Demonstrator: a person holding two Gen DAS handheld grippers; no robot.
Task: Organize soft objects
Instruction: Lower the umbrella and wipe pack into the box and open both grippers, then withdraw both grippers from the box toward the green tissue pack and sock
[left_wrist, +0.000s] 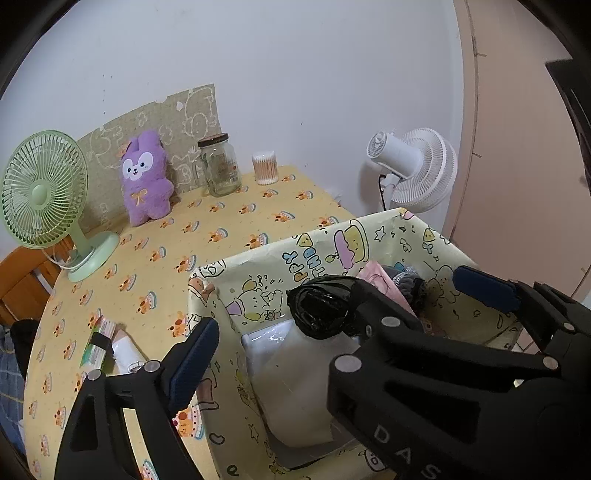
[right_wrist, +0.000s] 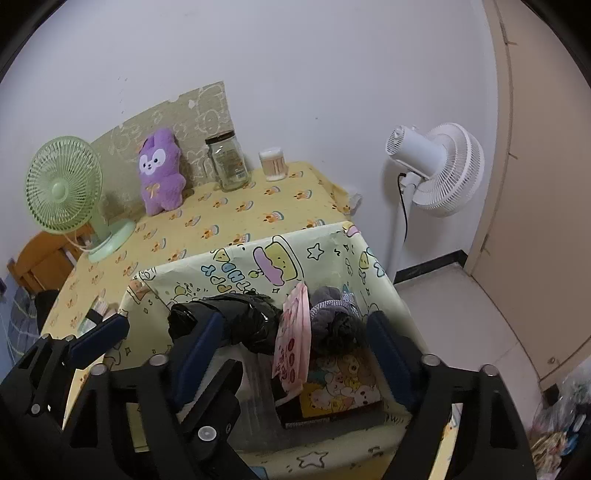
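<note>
A cartoon-printed fabric storage box (left_wrist: 332, 240) stands on the near right of the yellow table. In it lie a crumpled black plastic bag (left_wrist: 317, 310) (right_wrist: 236, 321), a white wrapped pack (left_wrist: 295, 380), a pink packet (right_wrist: 293, 347) and grey fuzzy cloth (right_wrist: 332, 325). My left gripper (left_wrist: 295, 332) is open over the box. Its left pad (left_wrist: 192, 354) is outside the box wall; its right finger is hidden behind the other gripper. My right gripper (right_wrist: 295, 321) (left_wrist: 410, 284) is open around the bag, packet and cloth, with no pad pressing on them. A purple plush rabbit (left_wrist: 146, 177) (right_wrist: 160, 173) sits at the back.
On the table (left_wrist: 221, 221) stand a green desk fan (left_wrist: 44, 188), a glass jar (left_wrist: 219, 166) and a tub of cotton swabs (left_wrist: 265, 168). Small packets (left_wrist: 99, 343) lie left of the box. A white standing fan (right_wrist: 436, 170) is on the floor at right, a wooden chair (left_wrist: 22, 280) at left.
</note>
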